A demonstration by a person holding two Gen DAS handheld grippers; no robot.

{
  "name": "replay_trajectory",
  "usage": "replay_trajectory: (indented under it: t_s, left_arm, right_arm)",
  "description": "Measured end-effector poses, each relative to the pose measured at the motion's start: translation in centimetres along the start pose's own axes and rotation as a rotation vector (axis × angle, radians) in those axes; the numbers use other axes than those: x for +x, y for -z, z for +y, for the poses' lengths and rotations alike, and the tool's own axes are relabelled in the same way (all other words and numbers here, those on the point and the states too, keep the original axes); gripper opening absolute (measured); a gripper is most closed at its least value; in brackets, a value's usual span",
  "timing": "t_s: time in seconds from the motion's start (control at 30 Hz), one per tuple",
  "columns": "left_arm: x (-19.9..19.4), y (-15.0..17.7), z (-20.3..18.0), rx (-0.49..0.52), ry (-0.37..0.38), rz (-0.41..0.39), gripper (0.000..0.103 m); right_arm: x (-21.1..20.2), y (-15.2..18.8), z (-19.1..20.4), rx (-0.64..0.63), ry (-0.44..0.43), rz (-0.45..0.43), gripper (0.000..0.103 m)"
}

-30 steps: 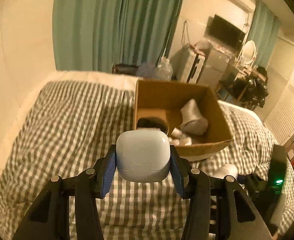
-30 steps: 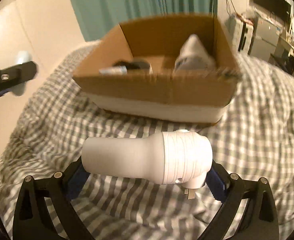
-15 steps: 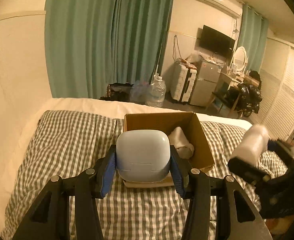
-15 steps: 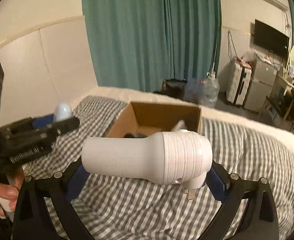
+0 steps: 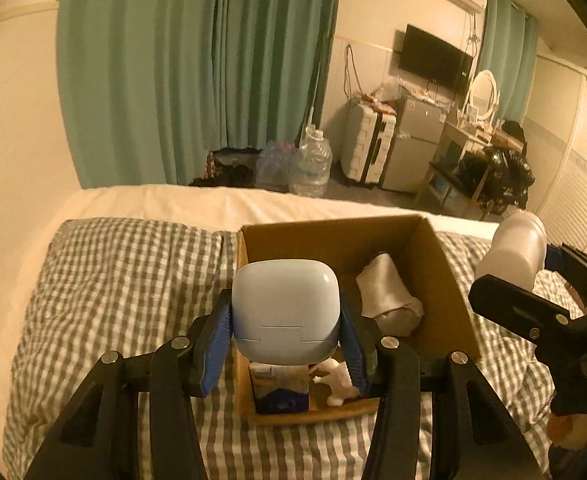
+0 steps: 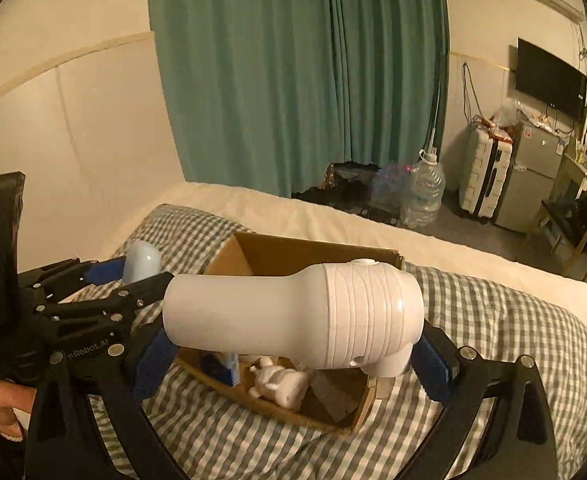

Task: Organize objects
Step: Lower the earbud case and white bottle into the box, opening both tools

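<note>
My left gripper (image 5: 285, 332) is shut on a pale blue rounded case (image 5: 285, 312), held above the near end of an open cardboard box (image 5: 445, 280) on the checked bedspread. My right gripper (image 6: 293, 356) is shut on a white hair-dryer-like device (image 6: 293, 316), lying crosswise between the blue pads, over the same box (image 6: 317, 252). In the box lie a white wrapped bundle (image 5: 387, 296), a small white figurine (image 6: 279, 386) and a blue-white carton (image 5: 279, 388). In the right wrist view the left gripper (image 6: 133, 276) and its blue case (image 6: 142, 266) show at left.
The bed (image 5: 133, 280) with grey-white checked cover fills the foreground; a cream wall (image 6: 73, 140) runs along its left. Beyond the bed stand green curtains (image 5: 197, 72), water bottles (image 5: 311, 168), a suitcase (image 5: 367, 148) and a small fridge (image 5: 413, 148). A hand (image 6: 1, 408) shows at lower left.
Both grippers have pulled back and risen from the box, so it looks smaller and its inside shows from above. Each keeps its object; the right gripper now appears at the left view's right edge.
</note>
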State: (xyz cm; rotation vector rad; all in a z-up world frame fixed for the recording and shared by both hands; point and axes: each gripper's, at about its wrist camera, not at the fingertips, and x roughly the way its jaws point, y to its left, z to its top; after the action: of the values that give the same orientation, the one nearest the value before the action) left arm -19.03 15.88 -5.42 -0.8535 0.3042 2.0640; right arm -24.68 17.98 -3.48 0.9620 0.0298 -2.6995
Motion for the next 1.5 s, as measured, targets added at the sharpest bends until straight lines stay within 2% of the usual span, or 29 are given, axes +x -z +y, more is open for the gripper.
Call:
replay_trajectory:
  t_s: [0.2,0.4,0.57,0.7,0.77,0.83,0.87,0.97,1.1,1.37,1.5]
  left_arm:
    - [4.5,0.8,-0.4,0.058,0.001,0.063,0.05]
    - [7.3,1.3,-0.7,0.084,0.021,0.098,0.05]
    - [8.9,2.0,-1.2,0.09,0.033,0.116,0.05]
    - [9.1,2.3,-1.7,0.11,0.008,0.122,0.053]
    - [8.4,2.2,-1.9,0.113,0.013,0.107,0.061]
    - [7.4,1.9,-2.2,0.121,-0.004,0.077,0.088]
    - [7.0,1.7,-2.2,0.124,-0.02,0.059,0.091]
    - [5.5,1.3,-2.3,0.131,-0.027,0.029,0.091]
    - [3.3,1.0,-2.0,0.118,-0.036,0.01,0.092]
    - [-0.9,0.2,-0.9,0.085,-0.055,-0.035,0.095]
    - [-3.5,-0.2,-0.4,0.073,-0.066,-0.065,0.095]
  right_arm:
    - [3.8,0.8,-1.2,0.01,-0.008,0.039,0.1]
    - [6.4,2.0,-1.6,0.011,-0.011,0.077,0.1]
    - [8.0,2.5,-1.5,0.005,0.004,0.097,0.1]
    - [8.6,3.0,-1.8,0.014,0.016,0.111,0.1]
    - [8.4,2.9,-2.0,0.022,0.017,0.117,0.1]
    - [8.1,2.7,-2.1,0.037,0.023,0.12,0.1]
    - [7.8,2.6,-2.1,0.043,0.026,0.116,0.1]
    - [6.3,2.2,-2.3,0.049,0.052,0.091,0.1]
    - [4.6,1.7,-2.8,0.093,0.038,0.076,0.101]
    - [2.1,0.2,-1.3,0.069,0.062,0.044,0.101]
    - [-0.1,-0.6,-0.9,0.096,0.038,0.002,0.101]
